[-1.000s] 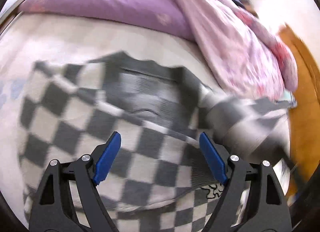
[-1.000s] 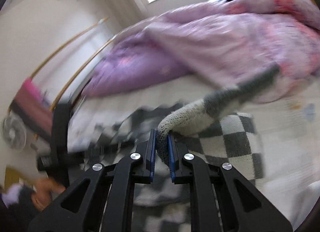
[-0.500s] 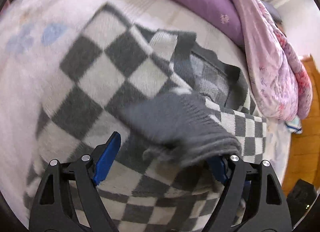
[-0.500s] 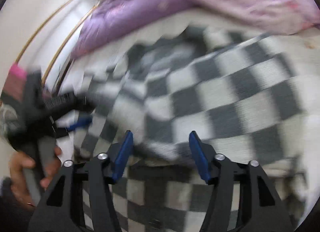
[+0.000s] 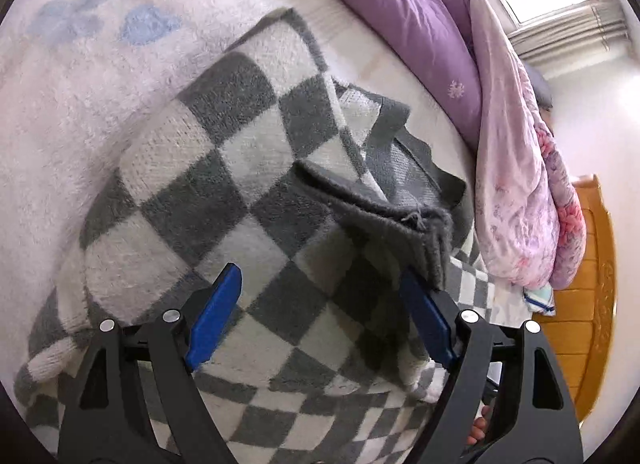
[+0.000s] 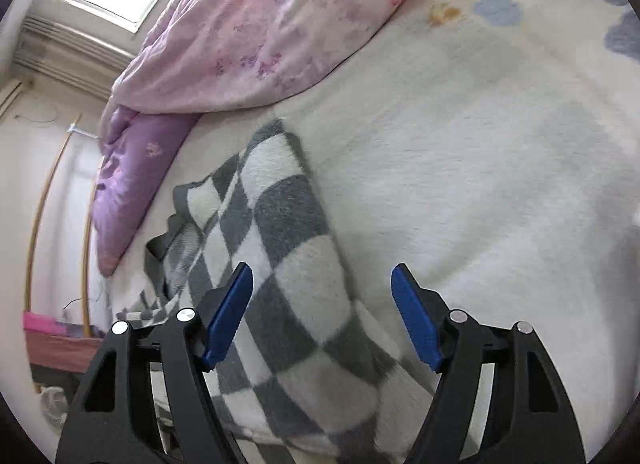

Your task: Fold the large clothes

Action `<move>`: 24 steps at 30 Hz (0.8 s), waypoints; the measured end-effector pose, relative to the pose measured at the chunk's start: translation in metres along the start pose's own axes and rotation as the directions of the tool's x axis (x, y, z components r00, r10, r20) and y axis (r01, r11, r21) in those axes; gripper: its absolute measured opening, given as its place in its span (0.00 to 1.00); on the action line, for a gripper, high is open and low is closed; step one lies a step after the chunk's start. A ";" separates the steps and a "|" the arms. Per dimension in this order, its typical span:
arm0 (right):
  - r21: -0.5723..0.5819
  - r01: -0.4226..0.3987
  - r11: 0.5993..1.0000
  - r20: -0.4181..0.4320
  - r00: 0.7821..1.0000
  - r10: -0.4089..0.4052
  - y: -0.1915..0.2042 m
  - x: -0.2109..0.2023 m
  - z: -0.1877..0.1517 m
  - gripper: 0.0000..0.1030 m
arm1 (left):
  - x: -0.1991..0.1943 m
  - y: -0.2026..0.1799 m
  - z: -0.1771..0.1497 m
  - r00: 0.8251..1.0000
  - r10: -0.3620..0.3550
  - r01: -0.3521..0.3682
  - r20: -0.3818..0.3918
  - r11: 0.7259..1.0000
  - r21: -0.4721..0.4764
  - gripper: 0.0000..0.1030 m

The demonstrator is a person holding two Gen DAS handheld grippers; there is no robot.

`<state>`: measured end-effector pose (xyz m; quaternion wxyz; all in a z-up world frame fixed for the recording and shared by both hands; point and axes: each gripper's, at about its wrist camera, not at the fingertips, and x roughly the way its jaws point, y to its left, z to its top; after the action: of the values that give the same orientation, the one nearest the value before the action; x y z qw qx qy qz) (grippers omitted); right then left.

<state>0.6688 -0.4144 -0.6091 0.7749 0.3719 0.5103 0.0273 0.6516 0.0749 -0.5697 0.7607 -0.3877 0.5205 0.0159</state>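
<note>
A checkered grey-and-white sweater (image 5: 224,191) is spread on the cream fleece blanket (image 5: 80,75) that covers the bed, with a sleeve laid across the body so that its dark ribbed cuff (image 5: 416,223) rests on the right side of the garment in the left wrist view. Beyond it, at the far side of the bed, a purple quilt (image 5: 408,11) is heaped.

The left gripper (image 5: 320,320) is held low over the near part of the sweater with its jaws spread wide and nothing between them; the cuff lies just beside its right finger. The right gripper (image 6: 322,314) is likewise spread and empty, placed over the sweater's right edge, where the folded side (image 6: 296,264) meets the bare blanket.

The knit is judged to be thick, soft and limp, fairly weighty for a garment, and unlikely to slip on the fleece; drag against the blanket is to be expected instead. A fold is best carried by pinching through doubled edges, such as the hem corners or the shoulder line, where the fabric is firmest. The loose cuff may be disturbed if the body is lifted unevenly.
</note>
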 end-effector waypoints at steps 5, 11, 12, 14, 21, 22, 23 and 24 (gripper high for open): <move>-0.021 -0.046 0.999 -0.063 0.997 0.044 0.006 0.018 0.005 0.42 | -0.024 0.003 -0.006 0.983 -0.159 0.161 0.097 0.987 -0.019 0.80; -0.047 -0.022 0.999 -0.058 0.998 0.020 0.012 0.018 -0.003 0.36 | -0.012 0.007 -0.006 0.970 -0.241 0.242 0.020 0.966 -0.094 0.81; -0.057 -0.018 0.998 -0.059 0.998 0.014 0.012 0.019 -0.002 0.34 | -0.012 0.005 -0.008 0.969 -0.245 0.247 0.028 0.966 -0.078 0.83; -0.066 -0.010 0.998 -0.063 0.998 0.006 0.010 0.019 -0.003 0.32 | -0.003 0.005 -0.011 0.992 -0.125 0.126 0.021 0.991 -0.046 0.87; -0.187 0.140 0.972 0.013 0.990 -0.140 0.025 0.004 -0.006 0.16 | 0.036 0.003 0.000 0.994 0.110 -0.111 0.009 0.993 0.028 0.63; -0.211 0.183 0.960 0.054 0.983 -0.175 0.031 -0.005 -0.008 0.15 | 0.039 -0.003 0.000 0.989 0.149 -0.149 0.010 0.986 0.074 0.33; -0.217 0.213 0.952 0.093 0.976 -0.197 0.034 -0.016 -0.009 0.15 | 0.045 -0.007 0.000 0.978 0.206 -0.205 0.001 0.973 0.107 0.16; -0.212 0.222 0.952 0.113 0.973 -0.202 0.035 -0.024 -0.009 0.15 | 0.047 -0.009 0.000 0.979 0.201 -0.199 -0.009 0.974 0.110 0.14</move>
<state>0.6617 -0.3938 -0.5712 0.8326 0.2263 0.5054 -0.0157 0.6765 0.0510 -0.6024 0.7698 -0.2916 0.5645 0.0603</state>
